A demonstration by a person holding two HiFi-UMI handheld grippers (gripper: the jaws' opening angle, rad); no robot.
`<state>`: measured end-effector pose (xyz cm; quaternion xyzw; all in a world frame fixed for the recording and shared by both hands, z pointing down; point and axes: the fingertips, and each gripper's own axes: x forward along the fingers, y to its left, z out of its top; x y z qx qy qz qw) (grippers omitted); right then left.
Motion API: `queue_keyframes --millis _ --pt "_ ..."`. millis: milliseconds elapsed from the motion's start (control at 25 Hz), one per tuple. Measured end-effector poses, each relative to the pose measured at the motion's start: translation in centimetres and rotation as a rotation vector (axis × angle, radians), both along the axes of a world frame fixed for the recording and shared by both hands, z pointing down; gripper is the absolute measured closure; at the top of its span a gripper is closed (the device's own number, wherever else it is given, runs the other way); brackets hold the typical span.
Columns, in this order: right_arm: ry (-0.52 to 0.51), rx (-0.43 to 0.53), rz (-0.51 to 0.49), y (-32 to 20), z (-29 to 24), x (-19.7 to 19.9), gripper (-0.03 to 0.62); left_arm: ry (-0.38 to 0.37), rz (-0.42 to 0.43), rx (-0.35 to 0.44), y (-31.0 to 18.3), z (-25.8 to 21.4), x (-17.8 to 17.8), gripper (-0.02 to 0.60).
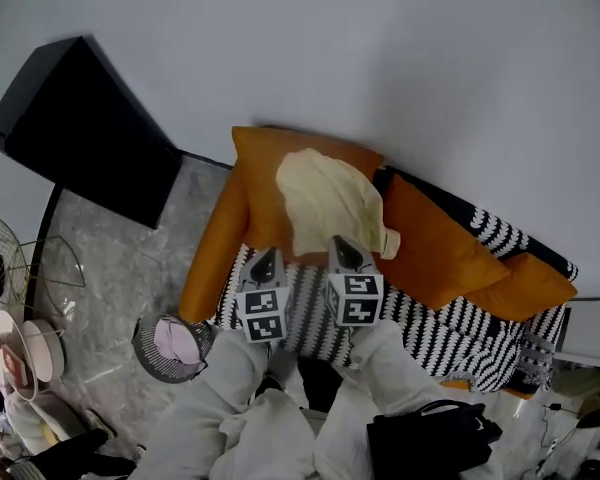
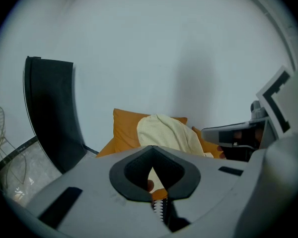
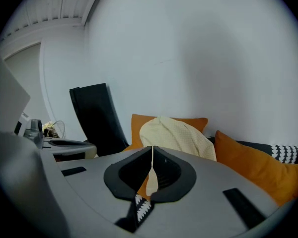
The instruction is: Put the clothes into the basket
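Note:
A pale yellow garment (image 1: 325, 203) lies draped over an orange cushion (image 1: 260, 183) at the back of the sofa. It also shows ahead of the jaws in the left gripper view, garment (image 2: 169, 133), and in the right gripper view, garment (image 3: 176, 135). My left gripper (image 1: 268, 256) and right gripper (image 1: 342, 246) hover side by side just short of it, above the striped throw (image 1: 430, 333). Both are shut with nothing in them. A round wire basket (image 1: 143, 353) stands on the floor at lower left, with a pink garment (image 1: 176, 340) inside.
More orange cushions (image 1: 440, 248) line the sofa to the right. A black panel (image 1: 85, 133) leans against the wall at left over the marble floor (image 1: 130, 258). Wire racks and bowls (image 1: 20, 298) crowd the far left. A black bag (image 1: 430, 438) sits by the person's legs.

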<state>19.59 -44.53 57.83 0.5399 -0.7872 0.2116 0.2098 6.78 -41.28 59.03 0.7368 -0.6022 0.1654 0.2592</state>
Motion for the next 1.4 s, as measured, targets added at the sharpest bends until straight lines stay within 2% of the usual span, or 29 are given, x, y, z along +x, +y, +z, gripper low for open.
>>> queue_keyframes --millis 320,640,720,1160,1400 --pt "0.015 -0.008 -0.002 -6.2 2.6 0.0 0.566 -0.015 -0.040 -0.016 -4.7 2.5 -0.6 0.575" --pt "0.020 -0.025 0.031 -10.1 4.5 1.2 0.562 -0.021 -0.094 -0.071 -7.2 5.5 -2.2 0.577" --pt "0.024 -0.024 0.030 -10.7 4.8 1.6 0.499 -0.022 -0.091 -0.075 -7.6 5.9 -1.8 0.577" --pt "0.043 -0.006 0.052 -13.5 5.5 2.6 0.424 -0.040 -0.052 -0.083 -9.4 6.6 -0.4 0.577" --pt "0.077 -0.051 0.045 -14.3 7.7 2.0 0.417 -0.047 -0.068 -0.100 -9.4 7.3 -1.3 0.577"
